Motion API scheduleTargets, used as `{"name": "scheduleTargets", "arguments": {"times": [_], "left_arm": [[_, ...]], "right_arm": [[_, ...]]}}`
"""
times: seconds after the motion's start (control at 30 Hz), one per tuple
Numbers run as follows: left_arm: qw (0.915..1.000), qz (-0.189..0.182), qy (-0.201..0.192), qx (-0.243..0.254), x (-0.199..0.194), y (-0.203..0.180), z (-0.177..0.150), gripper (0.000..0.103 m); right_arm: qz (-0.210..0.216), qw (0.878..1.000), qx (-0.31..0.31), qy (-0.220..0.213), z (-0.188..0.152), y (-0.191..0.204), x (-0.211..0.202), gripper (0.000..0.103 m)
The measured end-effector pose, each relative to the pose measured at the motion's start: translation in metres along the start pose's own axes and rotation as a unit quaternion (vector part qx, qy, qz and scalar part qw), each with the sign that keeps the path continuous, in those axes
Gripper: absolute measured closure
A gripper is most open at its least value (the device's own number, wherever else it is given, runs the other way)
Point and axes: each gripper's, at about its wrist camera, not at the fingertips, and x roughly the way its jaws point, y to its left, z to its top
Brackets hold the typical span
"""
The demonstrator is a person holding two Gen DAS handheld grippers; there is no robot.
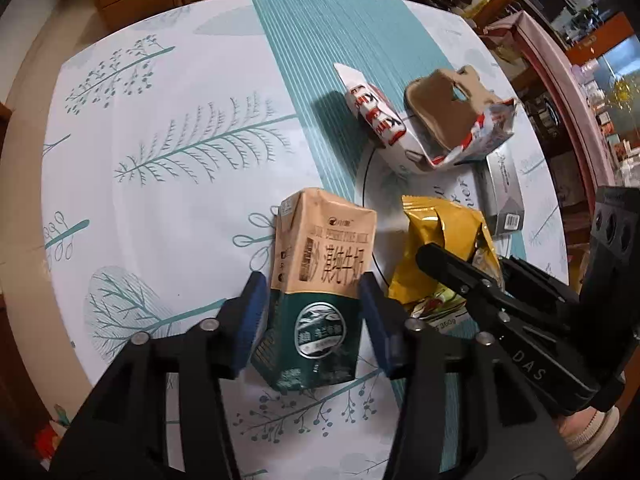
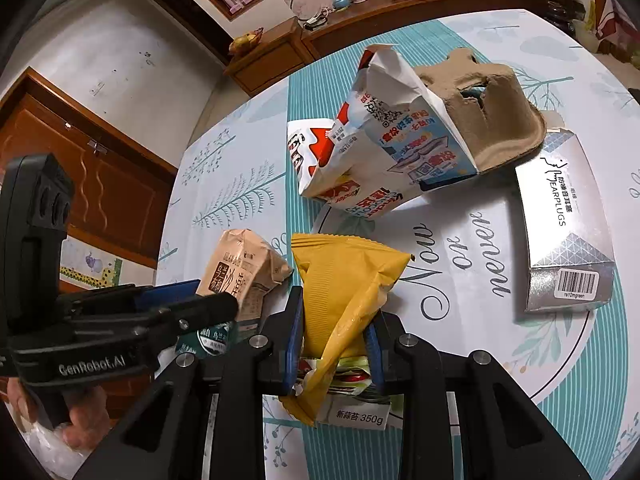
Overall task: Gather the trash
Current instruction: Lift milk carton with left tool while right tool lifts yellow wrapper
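Observation:
A crushed beige-and-green milk carton (image 1: 324,248) lies on the patterned tablecloth, and my left gripper (image 1: 314,292) stands open with a blue pad close on each side of it. From the right wrist view the same carton (image 2: 244,264) lies beside the left gripper (image 2: 212,294). A yellow snack bag (image 2: 344,276) stands pinched between the blue pads of my right gripper (image 2: 334,320), which is shut on its lower part. In the left wrist view that bag (image 1: 440,232) and the right gripper (image 1: 472,264) are just right of the carton.
Farther back lie a torn white-and-red Kinder bag (image 2: 384,152), a brown pulp tray (image 2: 496,96) and a silver earplugs box (image 2: 568,232). The round table (image 1: 160,100) has bare cloth on its left. A wooden cabinet (image 2: 100,184) stands beyond the edge.

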Motion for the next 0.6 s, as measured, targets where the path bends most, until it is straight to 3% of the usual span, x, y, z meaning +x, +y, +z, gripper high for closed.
{"name": "scheduleTargets", "arguments": {"times": [0.13, 0.47, 0.6], "left_arm": [[0.9996, 0.018, 0.010, 0.021, 0.008, -0.008, 0.000, 0.055], [0.9994, -0.011, 0.029, 0.016, 0.020, -0.014, 0.004, 0.055], [0.9985, -0.043, 0.035, 0.004, 0.027, -0.018, 0.001, 0.070]], "right_arm": [[0.002, 1.000, 0.005, 0.002, -0.002, 0.001, 0.001, 0.076], [0.006, 1.000, 0.017, -0.003, -0.006, -0.007, -0.007, 0.076], [0.010, 1.000, 0.017, -0.008, -0.006, -0.010, -0.014, 0.076]]}}
